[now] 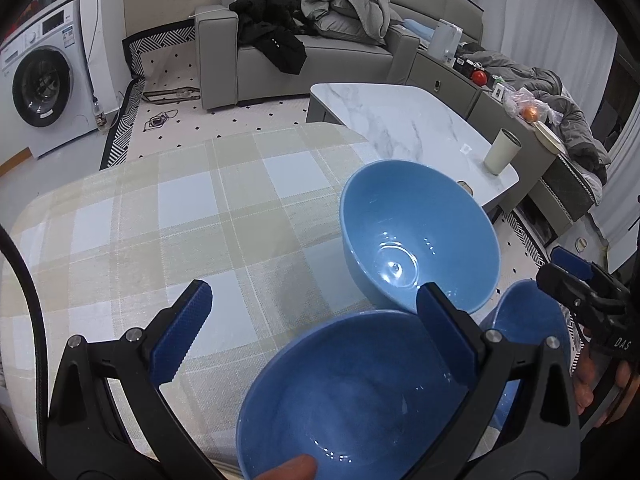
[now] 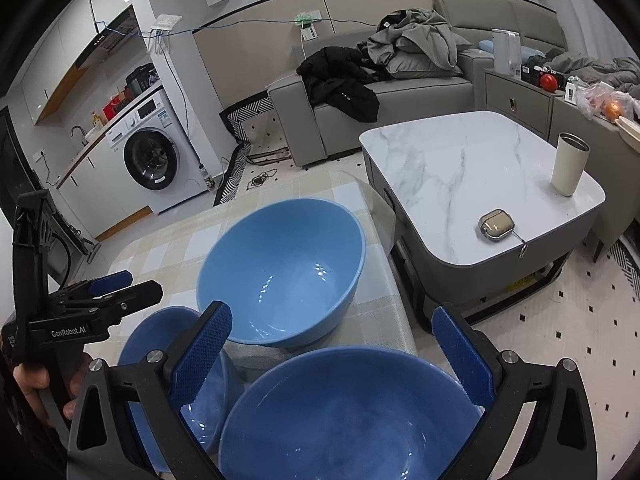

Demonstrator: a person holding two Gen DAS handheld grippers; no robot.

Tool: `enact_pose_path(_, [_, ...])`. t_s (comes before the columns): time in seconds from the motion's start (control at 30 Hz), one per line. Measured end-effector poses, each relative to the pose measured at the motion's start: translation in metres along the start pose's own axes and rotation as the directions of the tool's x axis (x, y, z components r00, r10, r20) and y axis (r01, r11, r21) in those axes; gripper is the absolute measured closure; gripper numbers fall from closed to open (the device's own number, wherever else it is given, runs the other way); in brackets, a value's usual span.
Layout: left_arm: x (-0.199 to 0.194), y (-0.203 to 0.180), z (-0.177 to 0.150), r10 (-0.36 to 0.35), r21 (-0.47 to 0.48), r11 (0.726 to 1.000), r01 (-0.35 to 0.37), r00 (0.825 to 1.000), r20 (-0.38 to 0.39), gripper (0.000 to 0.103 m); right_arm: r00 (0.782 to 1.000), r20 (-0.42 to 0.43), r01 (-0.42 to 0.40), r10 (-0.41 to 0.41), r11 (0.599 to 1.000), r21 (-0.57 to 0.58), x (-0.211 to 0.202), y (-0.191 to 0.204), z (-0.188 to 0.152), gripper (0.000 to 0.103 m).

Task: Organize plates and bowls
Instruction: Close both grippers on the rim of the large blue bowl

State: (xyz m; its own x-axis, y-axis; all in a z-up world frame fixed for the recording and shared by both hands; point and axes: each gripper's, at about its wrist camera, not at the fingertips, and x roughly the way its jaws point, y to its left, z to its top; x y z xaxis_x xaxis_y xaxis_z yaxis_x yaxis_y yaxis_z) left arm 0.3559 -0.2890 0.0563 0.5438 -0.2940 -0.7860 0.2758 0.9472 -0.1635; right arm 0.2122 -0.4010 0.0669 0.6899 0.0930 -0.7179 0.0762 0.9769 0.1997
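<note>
Three glossy blue ceramic bowls on a beige-and-white checked tablecloth (image 1: 168,208). Nearest, at bottom centre of the left wrist view: a darker blue bowl (image 1: 352,396), beneath the left gripper (image 1: 316,332), jaws spread wide, grasping nothing. Low right of that view: a second darker blue bowl (image 1: 532,320), partly hidden; in the right wrist view, at bottom centre (image 2: 352,416) beneath the right gripper (image 2: 332,356), likewise spread and grasping nothing. Just beyond both, mid-frame: a paler blue bowl (image 1: 420,236), upright near the table's far corner. Farther, right of centre: a white marble-topped coffee table (image 2: 460,152) carrying a cream tumbler (image 2: 568,164) and a small beige earbud case (image 2: 496,226). Farthest, upper frame: a grey sofa (image 2: 400,96) heaped with clothes; upper left, a white washing machine (image 2: 152,156).
</note>
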Motion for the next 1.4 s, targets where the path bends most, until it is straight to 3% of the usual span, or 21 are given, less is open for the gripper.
enact_pose_path(0.17, [0.018, 0.001, 0.004, 0.017, 0.006, 1.000, -0.017, 1.000, -0.023, 0.003, 1.000, -0.021, 0.009, -0.009, 1.000, 0.004, 0.014, -0.005, 0.001, 0.001])
enact_pose_path(0.37, [0.033, 0.001, 0.011, -0.012, 0.006, 1.000, 0.012, 0.999, -0.040, 0.010, 0.998, -0.057, 0.006, -0.006, 1.000, -0.006, 0.033, -0.006, 0.003, 0.002])
enact_pose_path(0.47, [0.042, -0.002, 0.015, -0.018, 0.007, 1.000, 0.018, 0.998, -0.054, 0.015, 0.996, -0.088, -0.003, 0.002, 1.000, -0.011, 0.044, -0.006, 0.005, 0.013])
enact_pose_path(0.53, [0.048, -0.006, 0.017, -0.018, 0.021, 1.000, 0.019, 0.998, -0.061, 0.019, 0.993, -0.118, -0.018, 0.017, 1.000, -0.014, 0.051, -0.005, 0.006, 0.028])
enact_pose_path(0.7, [0.064, -0.016, 0.020, -0.032, 0.041, 0.999, 0.036, 0.996, -0.088, 0.035, 0.989, -0.147, -0.015, 0.010, 0.999, -0.033, 0.063, 0.001, 0.008, 0.031])
enact_pose_path(0.87, [0.078, -0.020, 0.021, -0.045, 0.038, 0.998, 0.050, 0.992, -0.121, 0.052, 0.985, -0.171, -0.001, -0.008, 0.999, -0.049, 0.075, 0.002, 0.009, 0.046])
enact_pose_path(1.03, [0.079, -0.025, 0.020, -0.072, 0.051, 0.996, 0.078, 0.991, -0.115, 0.073, 0.985, -0.174, 0.003, -0.012, 0.999, -0.047, 0.082, 0.002, 0.008, 0.067])
enact_pose_path(1.17, [0.077, -0.032, 0.019, -0.086, 0.070, 0.993, 0.094, 0.991, -0.107, 0.084, 0.986, -0.165, 0.011, -0.018, 0.999, -0.044, 0.083, 0.001, 0.007, 0.068])
enact_pose_path(1.4, [0.073, -0.040, 0.017, -0.054, 0.095, 0.994, 0.062, 0.995, -0.088, 0.084, 0.988, -0.154, 0.022, -0.028, 0.999, -0.044, 0.079, 0.003, 0.005, 0.070])
